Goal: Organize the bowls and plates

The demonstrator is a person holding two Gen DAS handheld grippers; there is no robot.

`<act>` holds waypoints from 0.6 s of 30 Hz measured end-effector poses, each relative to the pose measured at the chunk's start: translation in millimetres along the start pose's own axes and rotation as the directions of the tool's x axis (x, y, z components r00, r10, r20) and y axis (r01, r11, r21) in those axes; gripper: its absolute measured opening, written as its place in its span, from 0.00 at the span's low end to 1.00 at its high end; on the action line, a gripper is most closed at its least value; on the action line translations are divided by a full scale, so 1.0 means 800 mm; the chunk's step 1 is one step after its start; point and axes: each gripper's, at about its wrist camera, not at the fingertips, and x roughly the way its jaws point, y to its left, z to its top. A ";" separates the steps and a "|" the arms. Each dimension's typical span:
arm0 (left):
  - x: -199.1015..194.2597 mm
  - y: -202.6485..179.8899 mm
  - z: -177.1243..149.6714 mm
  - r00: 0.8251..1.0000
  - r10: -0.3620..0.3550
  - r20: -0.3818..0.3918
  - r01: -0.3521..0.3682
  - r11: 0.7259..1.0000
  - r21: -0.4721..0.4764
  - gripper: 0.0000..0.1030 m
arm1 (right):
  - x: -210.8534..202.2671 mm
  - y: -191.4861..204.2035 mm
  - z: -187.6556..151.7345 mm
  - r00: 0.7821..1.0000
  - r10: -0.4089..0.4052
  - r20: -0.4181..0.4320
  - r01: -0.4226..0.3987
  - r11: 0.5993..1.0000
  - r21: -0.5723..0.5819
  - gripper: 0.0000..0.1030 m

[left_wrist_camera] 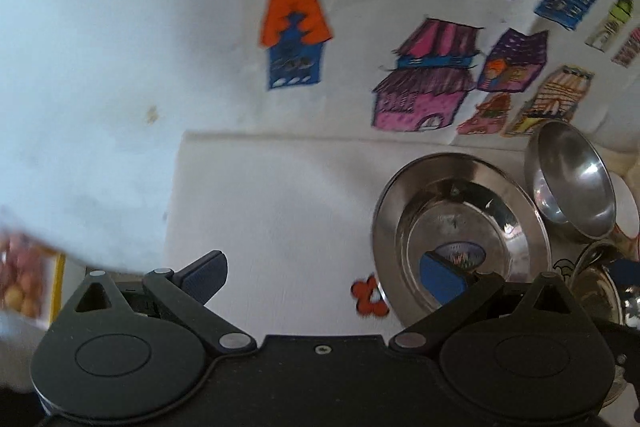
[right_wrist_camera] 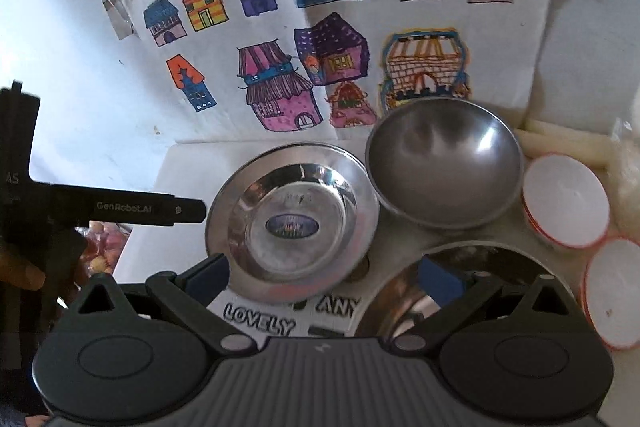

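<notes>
A shiny steel plate point(right_wrist_camera: 292, 215) with a blue sticker lies on white paper. Behind it to the right stands a steel bowl point(right_wrist_camera: 444, 163). A second steel dish point(right_wrist_camera: 400, 303) lies partly under my right gripper point(right_wrist_camera: 325, 277), which is open and holds nothing. Two white bowls with red rims point(right_wrist_camera: 566, 203) point(right_wrist_camera: 616, 291) stand at the right. In the left wrist view, my left gripper point(left_wrist_camera: 326, 279) is open and empty. Its right pad point(left_wrist_camera: 442, 281) hangs over the near rim of the steel plate point(left_wrist_camera: 460, 211). The steel bowl point(left_wrist_camera: 572, 179) is beyond it.
Paper sheets with coloured house drawings point(right_wrist_camera: 280, 87) cover the white surface behind the dishes. A bag of small round yellowish things point(left_wrist_camera: 20, 279) lies at the far left. The left gripper's black finger point(right_wrist_camera: 160, 211) reaches in from the left, with a hand point(right_wrist_camera: 20, 271) behind it.
</notes>
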 end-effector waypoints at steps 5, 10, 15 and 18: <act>0.018 -0.008 0.011 1.000 -0.010 -0.009 0.010 0.999 0.046 0.99 | 0.018 0.000 0.006 1.000 -0.007 -0.002 0.007 1.000 0.000 0.94; 0.024 -0.013 0.008 0.999 -0.024 -0.023 0.025 0.999 0.048 0.98 | 0.031 -0.002 0.010 1.000 -0.020 -0.013 0.020 1.000 0.016 0.83; 0.030 -0.021 0.006 0.999 -0.039 -0.031 0.040 0.999 0.027 0.94 | 0.040 0.000 0.010 0.999 -0.029 -0.028 0.029 0.999 0.020 0.77; 0.031 -0.023 0.004 0.998 -0.048 -0.031 0.049 0.999 0.011 0.89 | 0.044 0.002 0.010 0.998 -0.038 -0.040 0.039 0.999 0.016 0.68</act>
